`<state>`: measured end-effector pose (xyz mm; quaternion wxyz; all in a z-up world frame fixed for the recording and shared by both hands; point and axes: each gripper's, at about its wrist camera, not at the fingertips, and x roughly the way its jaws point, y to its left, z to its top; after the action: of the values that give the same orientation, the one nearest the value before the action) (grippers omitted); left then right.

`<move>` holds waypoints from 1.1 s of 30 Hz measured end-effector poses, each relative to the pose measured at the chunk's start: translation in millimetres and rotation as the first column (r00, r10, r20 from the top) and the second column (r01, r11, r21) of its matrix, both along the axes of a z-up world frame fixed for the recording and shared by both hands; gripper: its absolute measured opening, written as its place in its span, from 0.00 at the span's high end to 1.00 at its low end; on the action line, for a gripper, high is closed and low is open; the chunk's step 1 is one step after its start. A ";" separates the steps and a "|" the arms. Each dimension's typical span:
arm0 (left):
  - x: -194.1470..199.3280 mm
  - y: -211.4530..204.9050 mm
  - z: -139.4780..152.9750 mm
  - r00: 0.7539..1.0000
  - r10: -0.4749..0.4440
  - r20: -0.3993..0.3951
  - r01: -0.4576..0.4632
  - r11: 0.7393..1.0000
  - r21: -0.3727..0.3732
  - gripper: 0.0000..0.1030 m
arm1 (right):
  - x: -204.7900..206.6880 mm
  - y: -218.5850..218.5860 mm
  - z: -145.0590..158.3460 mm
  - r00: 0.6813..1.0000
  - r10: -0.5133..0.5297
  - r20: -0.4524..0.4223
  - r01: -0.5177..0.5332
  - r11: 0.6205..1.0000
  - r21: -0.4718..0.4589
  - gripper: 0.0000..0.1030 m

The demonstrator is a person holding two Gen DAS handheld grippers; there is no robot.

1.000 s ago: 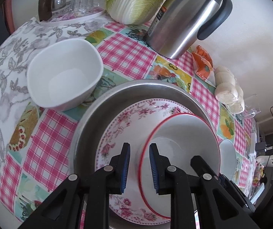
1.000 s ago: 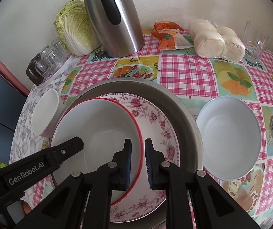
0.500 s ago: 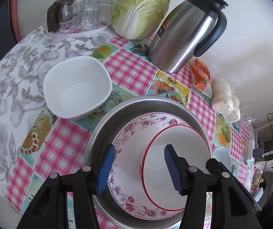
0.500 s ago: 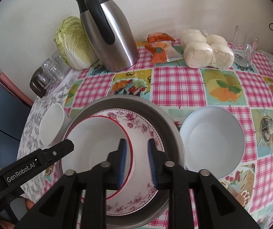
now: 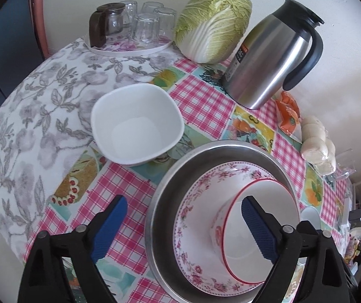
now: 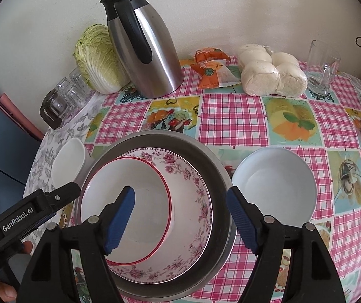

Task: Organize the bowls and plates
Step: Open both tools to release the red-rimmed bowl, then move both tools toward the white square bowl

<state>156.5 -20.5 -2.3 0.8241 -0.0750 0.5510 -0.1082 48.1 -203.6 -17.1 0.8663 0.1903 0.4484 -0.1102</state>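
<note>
A steel basin [image 5: 162, 202] [image 6: 160, 136] stands on the checked tablecloth. In it sits a pink-flowered bowl [image 5: 193, 214] [image 6: 193, 194], and a red-rimmed white bowl [image 5: 268, 192] [image 6: 142, 176] rests tilted inside that. My left gripper [image 5: 183, 200] hovers above the basin's left side, jaws opening wide, pads touching nothing. My right gripper [image 6: 180, 192] hangs over the nested bowls, jaws also opening, pads clear of the red rim. A white square bowl [image 5: 135, 126] [image 6: 69, 161] stands left of the basin and a white round bowl [image 6: 273, 186] right of it.
Behind the basin stand a steel thermos jug [image 5: 268, 63], a cabbage [image 5: 213, 25] and a tray of glasses [image 5: 135, 25]. A bag of buns [image 6: 271, 75], orange snack packs [image 6: 210, 70] and a glass mug [image 6: 321, 70] line the back right. The table's edge curves at left.
Both grippers were shut on the red-rimmed bowl's rim; both have opened and let go of it. Both views have pulled up and back, and the bowl stays in the flowered bowl.
</note>
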 end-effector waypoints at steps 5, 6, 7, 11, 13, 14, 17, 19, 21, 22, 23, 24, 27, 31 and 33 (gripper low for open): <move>-1.1 3.0 1.9 0.999 0.024 0.040 -0.026 0.999 0.047 0.00 | -1.9 1.4 5.0 1.000 0.002 0.024 -0.001 0.999 -0.037 0.13; -1.6 3.7 2.3 0.998 0.030 0.053 -0.033 0.998 0.058 0.00 | -2.1 1.4 5.9 1.000 0.003 0.029 -0.002 0.999 -0.041 0.13; -2.0 4.7 3.0 0.997 0.038 0.065 -0.042 0.997 0.069 0.00 | -2.4 1.6 6.6 0.999 0.004 0.032 -0.003 0.999 -0.045 0.12; -2.4 10.1 5.2 0.992 0.063 0.106 -0.076 0.990 0.117 0.00 | -3.2 1.1 9.2 0.999 -0.001 0.042 0.004 0.998 -0.065 0.06; -1.1 13.1 5.1 0.991 0.076 0.113 -0.091 0.987 0.130 0.00 | -4.5 0.5 11.8 0.998 -0.006 0.058 0.011 0.997 -0.079 0.06; -0.7 14.9 5.1 0.990 0.083 0.115 -0.098 0.986 0.134 0.00 | -5.0 0.3 13.0 0.998 -0.011 0.064 0.016 0.996 -0.084 0.05; 0.1 20.4 5.5 0.987 0.101 0.121 -0.117 0.984 0.137 0.00 | -6.4 -0.9 15.0 0.997 -0.013 0.079 0.020 0.996 -0.085 0.05; 0.5 22.1 6.7 0.986 0.107 0.125 -0.124 0.982 0.139 0.00 | -6.9 -1.2 15.4 0.996 -0.016 0.089 0.023 0.996 -0.082 0.05; 0.5 23.9 8.3 0.985 0.111 0.131 -0.129 0.982 0.140 0.00 | -7.2 -0.5 15.5 0.995 -0.012 0.099 0.020 0.996 -0.082 0.05; 0.6 24.4 9.1 0.985 0.112 0.135 -0.131 0.981 0.141 0.00 | -6.8 -0.2 14.9 0.995 -0.013 0.097 0.021 0.996 -0.084 0.05; 0.7 24.7 9.9 0.984 0.112 0.137 -0.132 0.981 0.144 0.00 | -6.4 0.6 14.6 0.995 -0.013 0.094 0.022 0.996 -0.088 0.05; 0.8 25.3 10.6 0.984 0.112 0.139 -0.132 0.980 0.146 0.00 | -6.5 1.3 14.1 0.996 -0.015 0.092 0.024 0.996 -0.092 0.05; -0.1 26.5 13.0 0.983 0.115 0.143 -0.136 0.979 0.149 0.00 | -6.3 3.4 12.9 0.996 -0.023 0.083 0.032 0.994 -0.101 0.05; 0.4 30.4 16.8 0.981 0.119 0.151 -0.142 0.979 0.150 0.00 | -6.6 3.4 11.4 0.997 -0.033 0.076 0.040 0.996 -0.086 0.05; 0.6 32.4 19.1 0.980 0.121 0.157 -0.146 0.977 0.155 0.00 | -7.4 3.3 11.5 0.997 -0.041 0.071 0.046 0.996 -0.078 0.05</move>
<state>157.1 11.8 16.8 0.8710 -0.0351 0.4898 -0.0115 40.7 -200.3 -5.6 0.8857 0.1693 0.4090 -0.1401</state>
